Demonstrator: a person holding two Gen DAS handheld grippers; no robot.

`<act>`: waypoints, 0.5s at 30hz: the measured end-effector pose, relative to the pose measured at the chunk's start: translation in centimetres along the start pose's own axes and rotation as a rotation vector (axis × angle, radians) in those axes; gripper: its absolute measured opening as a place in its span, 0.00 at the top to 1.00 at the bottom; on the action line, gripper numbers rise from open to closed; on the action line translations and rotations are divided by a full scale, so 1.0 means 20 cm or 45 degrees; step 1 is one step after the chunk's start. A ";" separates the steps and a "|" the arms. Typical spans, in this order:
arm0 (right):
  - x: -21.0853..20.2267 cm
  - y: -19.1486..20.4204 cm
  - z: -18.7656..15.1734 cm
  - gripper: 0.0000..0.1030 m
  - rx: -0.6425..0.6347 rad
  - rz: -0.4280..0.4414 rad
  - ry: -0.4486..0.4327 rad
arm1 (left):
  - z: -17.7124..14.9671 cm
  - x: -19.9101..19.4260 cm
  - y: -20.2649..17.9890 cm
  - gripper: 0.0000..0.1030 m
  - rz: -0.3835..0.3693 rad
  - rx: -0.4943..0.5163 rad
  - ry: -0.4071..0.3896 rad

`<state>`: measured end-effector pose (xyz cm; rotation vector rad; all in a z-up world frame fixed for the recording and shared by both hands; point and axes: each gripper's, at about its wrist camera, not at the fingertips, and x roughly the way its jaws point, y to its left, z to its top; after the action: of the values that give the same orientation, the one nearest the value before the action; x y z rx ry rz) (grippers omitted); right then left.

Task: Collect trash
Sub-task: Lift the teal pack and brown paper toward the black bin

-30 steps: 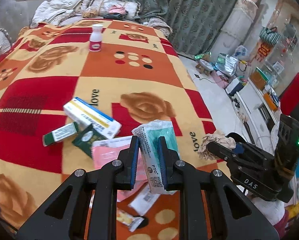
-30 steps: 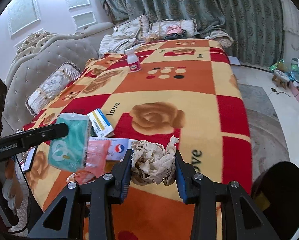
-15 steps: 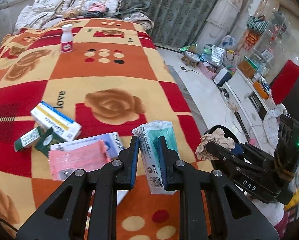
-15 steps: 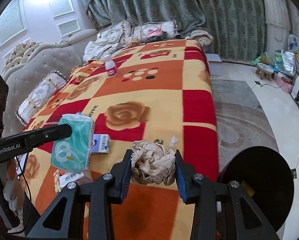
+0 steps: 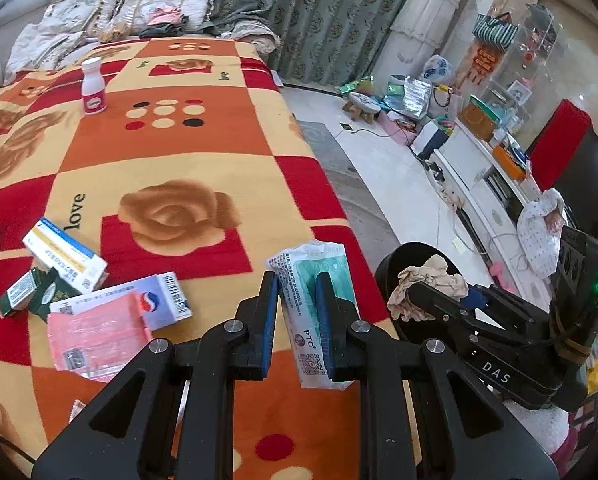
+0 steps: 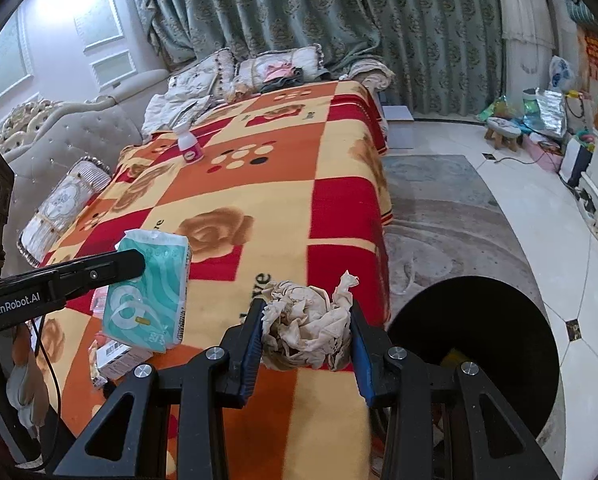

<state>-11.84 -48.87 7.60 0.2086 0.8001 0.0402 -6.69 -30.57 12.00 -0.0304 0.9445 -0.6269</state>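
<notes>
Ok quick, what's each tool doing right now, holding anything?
Left tool: closed on a tissue pack.
Right tool: closed on a crumpled paper wad.

"PTC" on tissue pack (image 5: 313, 312); perhaps "love" on blanket (image 5: 77, 211).

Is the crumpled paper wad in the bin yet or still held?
Still held. The right gripper is shut on the crumpled paper wad, at the blanket's edge beside the black bin, not inside it.
</notes>
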 end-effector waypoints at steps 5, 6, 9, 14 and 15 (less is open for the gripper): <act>-0.03 -0.05 0.00 0.64 0.018 -0.018 -0.008 | 0.01 0.04 -0.06 0.84 -0.008 0.026 0.011; -0.03 -0.06 0.00 0.64 0.022 -0.023 -0.010 | 0.01 0.05 -0.08 0.84 -0.009 0.032 0.015; -0.05 -0.11 -0.02 0.64 0.037 -0.040 -0.012 | 0.01 0.08 -0.13 0.84 -0.013 0.050 0.026; -0.08 -0.20 -0.04 0.64 0.074 -0.072 -0.011 | 0.00 0.15 -0.21 0.84 -0.017 0.084 0.043; -0.09 -0.22 -0.04 0.64 0.080 -0.077 -0.010 | 0.00 0.16 -0.23 0.84 -0.018 0.090 0.048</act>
<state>-13.77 -53.24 7.39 0.2435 0.7998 -0.0427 -7.46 -35.98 10.92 0.0377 0.9585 -0.6759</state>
